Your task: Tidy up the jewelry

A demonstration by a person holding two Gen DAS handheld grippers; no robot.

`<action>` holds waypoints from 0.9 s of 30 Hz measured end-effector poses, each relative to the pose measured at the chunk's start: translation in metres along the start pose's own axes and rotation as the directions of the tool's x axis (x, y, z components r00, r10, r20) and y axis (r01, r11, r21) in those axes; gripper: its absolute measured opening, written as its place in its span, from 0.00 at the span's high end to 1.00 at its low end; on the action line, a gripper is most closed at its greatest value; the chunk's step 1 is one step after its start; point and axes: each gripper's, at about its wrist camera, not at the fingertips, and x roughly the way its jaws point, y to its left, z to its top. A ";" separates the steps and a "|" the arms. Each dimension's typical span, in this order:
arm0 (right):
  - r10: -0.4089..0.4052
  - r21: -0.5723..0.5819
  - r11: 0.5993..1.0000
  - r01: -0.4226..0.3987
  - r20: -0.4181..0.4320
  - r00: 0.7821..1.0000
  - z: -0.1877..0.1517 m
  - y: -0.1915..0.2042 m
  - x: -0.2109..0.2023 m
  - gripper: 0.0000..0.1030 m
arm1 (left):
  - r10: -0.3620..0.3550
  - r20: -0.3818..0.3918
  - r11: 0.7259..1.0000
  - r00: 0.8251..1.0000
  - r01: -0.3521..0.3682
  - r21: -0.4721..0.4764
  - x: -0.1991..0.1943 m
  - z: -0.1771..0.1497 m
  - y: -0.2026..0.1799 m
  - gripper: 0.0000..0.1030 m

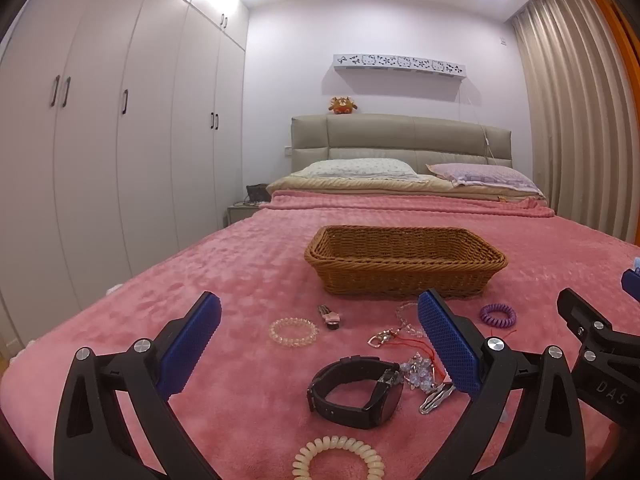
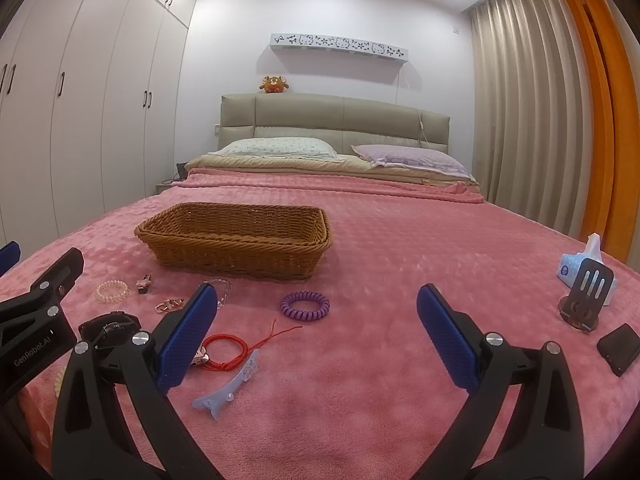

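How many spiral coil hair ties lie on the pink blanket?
3: a purple one right of the basket's front, a clear pink one left of the watch, a cream one nearest the camera. More may be hidden.

On the pink plush bedspread (image 2: 400,248) sits a brown woven wicker basket (image 2: 234,240), rectangular and shallow. In front of it lie a purple coiled hair tie (image 2: 305,306), a red braided cord bracelet (image 2: 224,354), a pale blue plastic hair clip with a pearl (image 2: 230,386), a clear beaded bracelet (image 2: 112,290) and a black wristwatch (image 2: 110,328). The right gripper (image 2: 318,336), black with blue ribbed pads, hangs above the bedspread with its jaws spread wide and nothing between them. The left gripper (image 2: 24,280) juts in at the left edge. To the right rest a tissue pack (image 2: 576,264) and a black phone (image 2: 620,348).
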 end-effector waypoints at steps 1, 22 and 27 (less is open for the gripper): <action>0.000 0.001 1.000 0.000 0.000 1.000 0.000 0.000 0.000 0.07 | 0.000 -0.001 1.000 1.000 0.000 0.001 0.000 -0.001 -0.001 0.07; 0.000 -0.001 1.000 0.000 -0.002 1.000 0.000 0.000 0.000 0.07 | 0.014 -0.003 1.000 1.000 -0.014 0.007 0.002 -0.002 -0.004 0.07; -0.004 -0.005 1.000 0.004 -0.003 1.000 -0.001 0.000 0.000 0.07 | 0.023 -0.001 1.000 1.000 -0.023 0.010 0.001 -0.003 -0.006 0.07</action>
